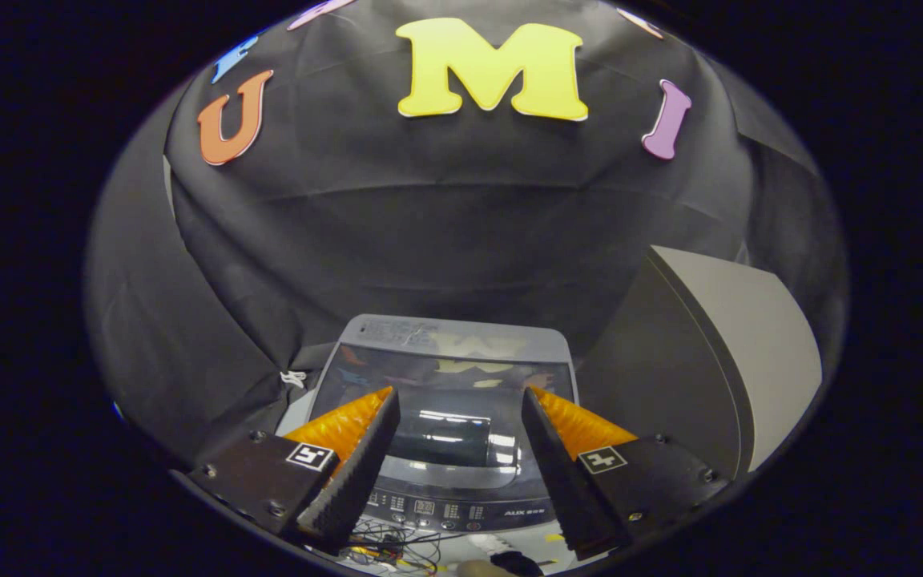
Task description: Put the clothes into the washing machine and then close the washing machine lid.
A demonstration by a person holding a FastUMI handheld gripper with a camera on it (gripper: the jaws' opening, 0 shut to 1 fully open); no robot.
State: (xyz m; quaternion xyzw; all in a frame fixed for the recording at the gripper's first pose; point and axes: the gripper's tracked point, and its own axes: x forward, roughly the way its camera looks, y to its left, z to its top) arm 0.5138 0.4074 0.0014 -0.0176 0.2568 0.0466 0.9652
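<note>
A small grey top-loading washing machine [453, 344] stands below and ahead of my gripper [459, 401]. Its dark glass lid [449, 413] lies flat and down, with glare on the glass. A control panel [437, 509] runs along its near edge, low between my fingers. My gripper hangs above the machine, open, with nothing between its fingers. No clothes show in this view.
A large grey box-like appliance [718, 361] stands right of the washer. Black cloth walls close in behind and to the left. Loose cables [385, 549] and a dark object lie on the light surface in front of the washer.
</note>
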